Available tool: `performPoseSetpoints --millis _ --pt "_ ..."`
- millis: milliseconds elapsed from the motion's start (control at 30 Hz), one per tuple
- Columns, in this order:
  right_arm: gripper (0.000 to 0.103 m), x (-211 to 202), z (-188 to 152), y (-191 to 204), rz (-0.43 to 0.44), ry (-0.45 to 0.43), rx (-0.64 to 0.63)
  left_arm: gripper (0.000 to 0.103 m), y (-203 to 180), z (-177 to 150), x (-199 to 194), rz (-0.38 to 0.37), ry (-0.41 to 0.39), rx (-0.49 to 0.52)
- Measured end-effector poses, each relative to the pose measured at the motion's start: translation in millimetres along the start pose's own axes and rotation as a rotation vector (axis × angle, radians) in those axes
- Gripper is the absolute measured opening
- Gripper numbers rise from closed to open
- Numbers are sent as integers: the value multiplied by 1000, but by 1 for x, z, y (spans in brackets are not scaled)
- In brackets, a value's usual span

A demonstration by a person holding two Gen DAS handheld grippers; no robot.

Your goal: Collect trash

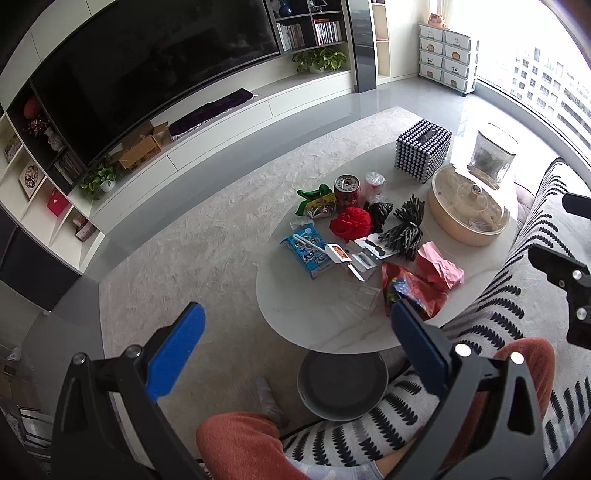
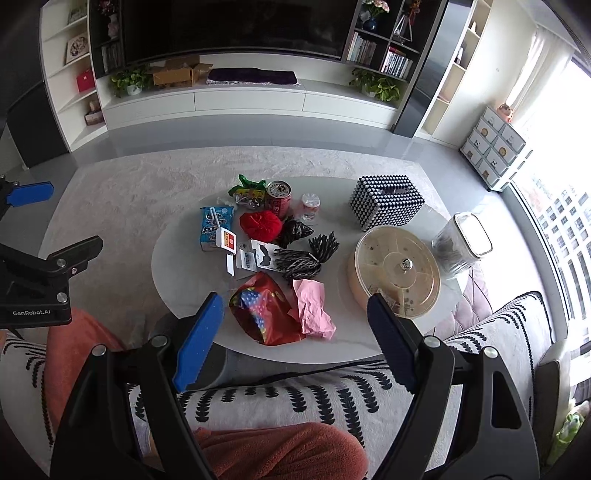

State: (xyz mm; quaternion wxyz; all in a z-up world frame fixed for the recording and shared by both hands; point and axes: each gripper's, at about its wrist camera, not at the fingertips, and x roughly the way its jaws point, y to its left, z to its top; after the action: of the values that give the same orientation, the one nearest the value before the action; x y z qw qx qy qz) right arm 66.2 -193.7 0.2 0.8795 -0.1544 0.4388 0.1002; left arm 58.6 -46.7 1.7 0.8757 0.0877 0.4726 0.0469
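Crumpled red wrapper (image 2: 267,314), pink paper (image 2: 314,308) alongside, perhaps touching.

A home living room is shown: a large television (image 2: 236,26) is set in a shelved wall unit (image 2: 70,74), with a rug (image 2: 110,184), marble coffee table (image 2: 177,266) and sofa (image 2: 498,332)

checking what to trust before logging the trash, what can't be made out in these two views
- No bin or bag shows in either view.
- Round lidded dish: right wrist view, the right claw's finger covers its near edge.
- Red can: label too small to read in both views.
- Red foil wrapper: left wrist view, the left claw's finger hides its near end.
- Clear jar: glare washes out its contents.
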Motion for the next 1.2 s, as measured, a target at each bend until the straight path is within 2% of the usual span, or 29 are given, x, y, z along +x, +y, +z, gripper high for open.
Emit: performPoseSetpoints --millis 67,167,433,900,1200 --pt "84 -3 -9 -1 15 -19 17 101 -2 -8 -2 19 -21 -2" --pt "84 5 -22 0 -4 -31 42 101 -5 -26 4 41 -31 -10" --pt "84 34 -44 10 -2 -7 106 101 -9 -47 31 55 -5 -17" --pt "84 55 -56 14 -50 4 139 101 -2 -54 49 45 3 -21" --pt "83 98 -71 12 -61 63 147 101 -8 -51 97 58 24 12"
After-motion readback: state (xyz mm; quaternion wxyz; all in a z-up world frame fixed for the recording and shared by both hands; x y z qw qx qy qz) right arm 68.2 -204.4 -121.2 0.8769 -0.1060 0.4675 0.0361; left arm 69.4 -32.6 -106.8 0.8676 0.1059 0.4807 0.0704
